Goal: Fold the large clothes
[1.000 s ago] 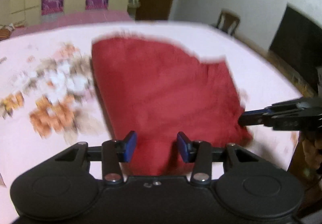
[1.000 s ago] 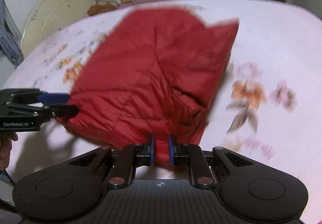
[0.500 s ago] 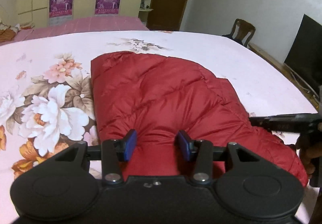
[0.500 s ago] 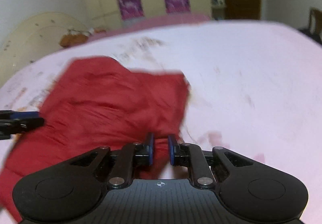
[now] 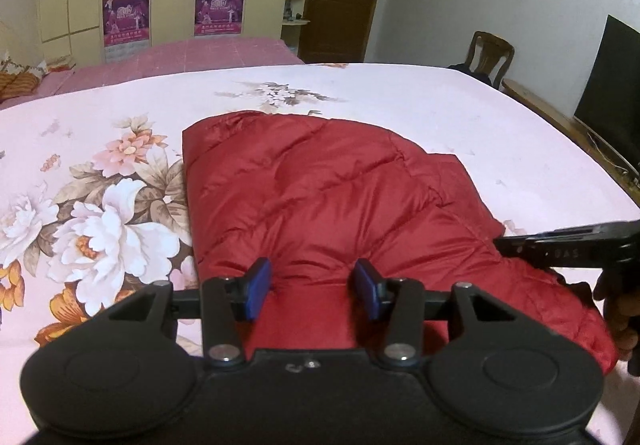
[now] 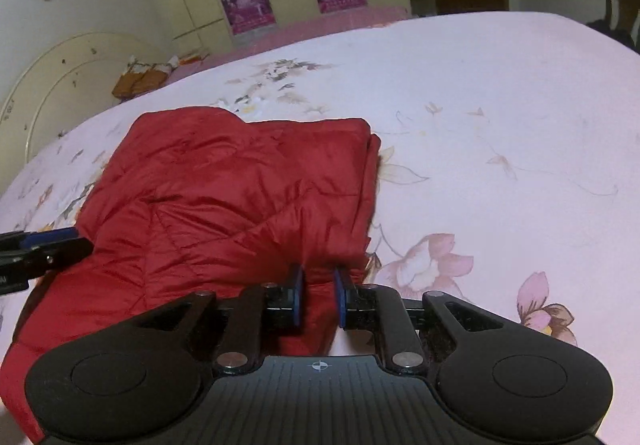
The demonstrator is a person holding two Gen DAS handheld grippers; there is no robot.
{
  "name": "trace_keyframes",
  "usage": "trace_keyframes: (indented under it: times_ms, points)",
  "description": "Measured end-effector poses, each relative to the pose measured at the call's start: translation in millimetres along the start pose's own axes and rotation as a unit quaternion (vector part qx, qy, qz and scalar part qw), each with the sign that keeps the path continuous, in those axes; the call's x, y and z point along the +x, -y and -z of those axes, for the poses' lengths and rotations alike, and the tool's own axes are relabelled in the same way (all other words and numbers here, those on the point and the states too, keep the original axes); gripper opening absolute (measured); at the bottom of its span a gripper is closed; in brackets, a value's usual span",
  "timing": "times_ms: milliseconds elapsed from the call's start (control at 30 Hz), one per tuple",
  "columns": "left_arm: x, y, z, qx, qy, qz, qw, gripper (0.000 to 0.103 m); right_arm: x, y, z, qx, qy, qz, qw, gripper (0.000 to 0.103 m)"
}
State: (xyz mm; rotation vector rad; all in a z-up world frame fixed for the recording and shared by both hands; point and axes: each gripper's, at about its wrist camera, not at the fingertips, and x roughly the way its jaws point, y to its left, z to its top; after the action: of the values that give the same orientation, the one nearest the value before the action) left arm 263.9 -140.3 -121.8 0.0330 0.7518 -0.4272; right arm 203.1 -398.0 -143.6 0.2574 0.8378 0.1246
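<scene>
Two grippers meet one red puffer jacket (image 5: 328,205) on the floral bed sheet (image 5: 400,101). Left gripper (image 5: 312,287) fingers stand apart over its hem; right gripper (image 6: 319,295) fingers pinch a fold. No writing is legible.

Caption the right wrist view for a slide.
Right gripper pinches the folded red jacket on the floral bedsheet.

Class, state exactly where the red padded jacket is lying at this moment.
The red padded jacket lies folded on the floral pink bedsheet, right of the large white flower print in the left wrist view, directly ahead of both grippers.
</scene>
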Motion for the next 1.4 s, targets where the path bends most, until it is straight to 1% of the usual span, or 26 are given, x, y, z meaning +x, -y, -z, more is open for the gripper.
trace_keyframes:
  times_ms: [67,133,267,300,333,433,500,600,667,700,733,767,800,833,867,933,967,1033,1100,1167,1200,1267,1300,1333,1367,1400]
  points:
    - [-2,-2,-1,-0.005,0.0,0.002,1.0,0.046,-7,-2,-2,-0.013,0.002,0.004,1.0,0.015]
    - [-6,-3,-4,-0.005,0.006,0.002,1.0,0.045,-17,-3,-7,-0.008,0.016,0.001,1.0,0.015]
    - [-9,-5,-13,-0.004,0.016,-0.004,0.9999,0.051,-28,-15,-22,-0.013,0.042,-0.009,0.999,0.015]
    - [-9,-5,-15,-0.005,0.017,-0.004,0.9998,0.055,-28,-17,-26,-0.013,0.047,-0.017,0.999,0.015]
    - [-10,-5,-17,-0.006,0.019,-0.006,0.9998,0.062,-30,-21,-29,-0.013,0.052,-0.028,0.998,0.015]
    - [-14,-4,-19,-0.002,0.025,-0.012,0.9996,0.077,-35,-35,-29,-0.031,0.062,-0.046,0.997,0.015]
    - [-15,-6,-18,-0.004,0.021,-0.011,0.9997,0.084,-35,-34,-26,-0.023,0.063,-0.044,0.997,0.015]
    - [-18,-13,-13,-0.016,0.013,-0.006,0.9998,0.085,-36,-20,-22,0.014,0.058,-0.033,0.998,0.017]
    - [-16,-18,-8,-0.025,0.005,-0.002,0.9997,0.085,-40,-6,-19,0.04,0.064,-0.019,0.997,0.081]
    - [-15,-20,-6,-0.027,0.0,-0.003,0.9996,0.085,-43,1,-16,0.047,0.072,-0.023,0.996,0.082]
    - [-13,-21,-4,-0.028,-0.005,-0.005,0.9996,0.085,-41,7,-16,0.055,0.063,-0.029,0.996,0.079]
    - [-11,-21,-2,-0.028,-0.008,-0.006,0.9996,0.085,-38,12,-15,0.066,0.054,-0.04,0.996,0.062]
    - [-9,-22,0,-0.029,-0.01,-0.006,0.9995,0.086,-35,18,-14,0.079,0.046,-0.052,0.994,0.051]
    - [-7,-23,1,-0.033,-0.013,-0.007,0.9994,0.087,-30,23,-12,0.093,0.039,-0.058,0.993,0.042]
    - [-6,-24,2,-0.037,-0.014,-0.007,0.9992,0.087,-24,28,-9,0.108,0.034,-0.064,0.991,0.037]
    - [-4,-26,4,-0.043,-0.017,-0.005,0.9989,0.088,-13,36,-4,0.125,0.027,-0.071,0.989,0.02]
    - [-3,-28,5,-0.049,-0.019,-0.004,0.9986,0.088,-9,37,-1,0.122,0.024,-0.065,0.99,0.017]
    - [-4,-30,5,-0.057,-0.023,-0.006,0.9981,0.088,-18,24,-2,0.079,0.043,-0.05,0.995,0.011]
    - [-6,-32,7,-0.059,-0.022,-0.006,0.998,0.088,-28,11,-4,0.04,0.062,-0.058,0.996,0.011]
    - [-4,-36,8,-0.073,-0.026,-0.003,0.997,0.089,-22,14,-4,0.038,0.051,-0.049,0.997,0.011]
    - [-3,-37,7,-0.079,-0.028,0.0,0.9965,0.09,-12,20,-1,0.048,0.033,-0.042,0.997,0.011]
    - [-4,-36,5,-0.085,-0.033,0.002,0.9958,0.088,-4,27,2,0.069,0.014,-0.051,0.996,0.012]
    - [-4,-35,4,-0.085,-0.034,0.005,0.9958,0.088,-5,28,1,0.07,0.01,-0.048,0.996,0.014]
    - [-4,-36,3,-0.088,-0.035,0.011,0.9954,0.089,-7,27,-1,0.068,0.005,-0.033,0.997,0.036]
    - [-3,-39,3,-0.097,-0.037,0.019,0.9944,0.091,-8,28,-2,0.07,-0.004,-0.013,0.997,0.062]
    - [-2,-42,3,-0.11,-0.039,0.027,0.9928,0.093,-9,34,-1,0.083,-0.018,-0.022,0.996,0.066]
